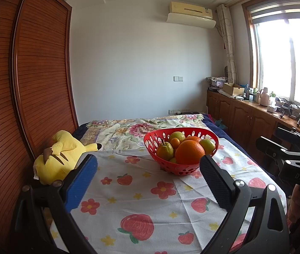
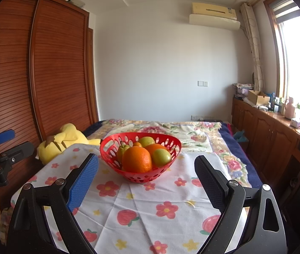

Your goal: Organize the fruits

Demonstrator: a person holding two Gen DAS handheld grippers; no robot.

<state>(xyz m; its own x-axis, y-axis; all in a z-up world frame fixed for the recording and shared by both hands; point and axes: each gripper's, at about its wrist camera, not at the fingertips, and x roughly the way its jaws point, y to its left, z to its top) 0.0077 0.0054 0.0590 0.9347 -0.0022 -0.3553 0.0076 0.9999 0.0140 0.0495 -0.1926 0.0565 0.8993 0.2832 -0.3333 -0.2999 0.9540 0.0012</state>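
Note:
A red perforated basket (image 1: 150, 142) (image 2: 109, 148) stands on a flower-and-strawberry cloth (image 1: 141, 201) (image 2: 150, 209). It holds a large orange (image 1: 189, 151) (image 2: 136, 159), a pear (image 1: 164, 150) (image 2: 122, 150), greenish-yellow lemons (image 1: 207, 145) (image 2: 161, 157), a small tangerine (image 1: 175, 142) and another orange behind. My left gripper (image 1: 149, 182) is open and empty, just short of the basket. My right gripper (image 2: 146, 184) is open and empty, also in front of the basket.
A yellow plush toy (image 1: 59, 158) (image 2: 65, 141) lies left of the cloth beside a wooden wardrobe (image 1: 22, 84). A floral bedspread (image 1: 128, 129) lies behind. Wooden cabinets with clutter (image 1: 256, 114) run along the right under the window.

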